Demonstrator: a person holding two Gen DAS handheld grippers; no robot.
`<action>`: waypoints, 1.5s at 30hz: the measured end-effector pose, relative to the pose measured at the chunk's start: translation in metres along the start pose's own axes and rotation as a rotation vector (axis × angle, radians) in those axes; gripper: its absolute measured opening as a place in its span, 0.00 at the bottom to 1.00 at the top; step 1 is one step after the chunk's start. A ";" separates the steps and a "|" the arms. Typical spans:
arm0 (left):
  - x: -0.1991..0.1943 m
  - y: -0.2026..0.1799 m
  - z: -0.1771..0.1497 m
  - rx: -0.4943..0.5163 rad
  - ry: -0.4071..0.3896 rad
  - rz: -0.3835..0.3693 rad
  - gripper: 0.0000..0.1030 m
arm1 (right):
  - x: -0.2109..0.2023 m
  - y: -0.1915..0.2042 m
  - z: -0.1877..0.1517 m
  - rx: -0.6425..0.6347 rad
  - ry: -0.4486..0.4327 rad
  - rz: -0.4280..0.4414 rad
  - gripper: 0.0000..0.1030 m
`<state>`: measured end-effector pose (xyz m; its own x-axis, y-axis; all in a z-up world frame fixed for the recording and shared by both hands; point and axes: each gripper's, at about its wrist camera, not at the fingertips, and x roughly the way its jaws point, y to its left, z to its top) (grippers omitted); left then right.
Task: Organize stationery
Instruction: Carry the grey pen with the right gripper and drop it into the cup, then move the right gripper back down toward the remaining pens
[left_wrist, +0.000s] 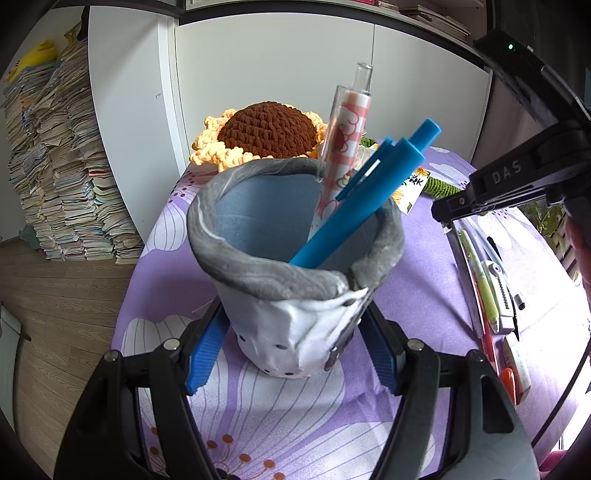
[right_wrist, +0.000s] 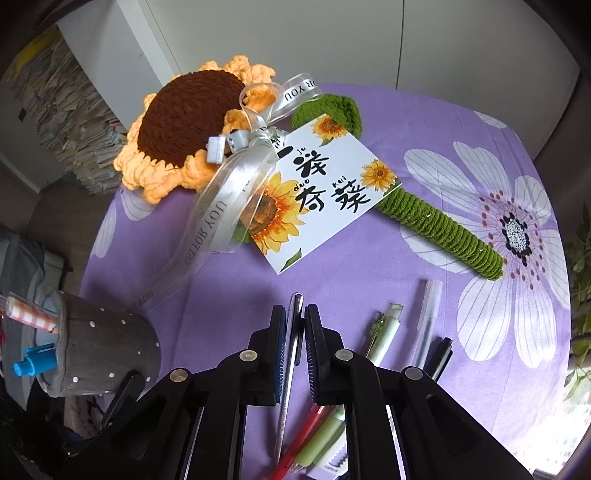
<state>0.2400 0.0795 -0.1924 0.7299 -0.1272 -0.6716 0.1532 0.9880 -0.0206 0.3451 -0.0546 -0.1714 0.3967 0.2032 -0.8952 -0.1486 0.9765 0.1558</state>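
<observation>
A grey and white plush pen cup (left_wrist: 236, 254) stands on the purple flowered cloth (left_wrist: 280, 417). My left gripper (left_wrist: 291, 343) is shut on its lower wall, one blue pad on each side. Two blue pens (left_wrist: 369, 199) and a pink checked pen (left_wrist: 345, 136) lean inside it. My right gripper (right_wrist: 295, 314) is shut on a slim silver pen (right_wrist: 291, 369) that runs lengthwise between its pads. The cup (right_wrist: 110, 354) shows at the lower left of the right wrist view. Loose on the cloth lie a green pen (right_wrist: 384, 336), a clear pen (right_wrist: 428, 310), a black pen (right_wrist: 441, 354) and a red pen (right_wrist: 306, 439).
A crochet sunflower (right_wrist: 184, 122) with a green stem (right_wrist: 443, 229), a ribbon and a printed card (right_wrist: 325, 188) lies across the far half of the table. White cupboard doors (left_wrist: 277, 66) stand behind. A tall stack of books (left_wrist: 62, 166) rises from the floor at left.
</observation>
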 end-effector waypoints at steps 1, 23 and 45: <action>0.000 0.000 0.000 0.000 0.000 0.000 0.67 | -0.008 0.003 -0.001 -0.007 -0.020 0.009 0.11; -0.001 0.000 0.000 0.000 0.000 -0.001 0.67 | -0.197 0.074 -0.004 -0.228 -0.529 0.225 0.11; -0.002 -0.001 0.000 0.002 0.000 -0.001 0.67 | -0.079 0.108 0.001 -0.294 -0.207 0.211 0.11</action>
<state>0.2386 0.0790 -0.1911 0.7300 -0.1282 -0.6714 0.1552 0.9877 -0.0197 0.2987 0.0347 -0.0832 0.4991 0.4361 -0.7488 -0.4866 0.8561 0.1742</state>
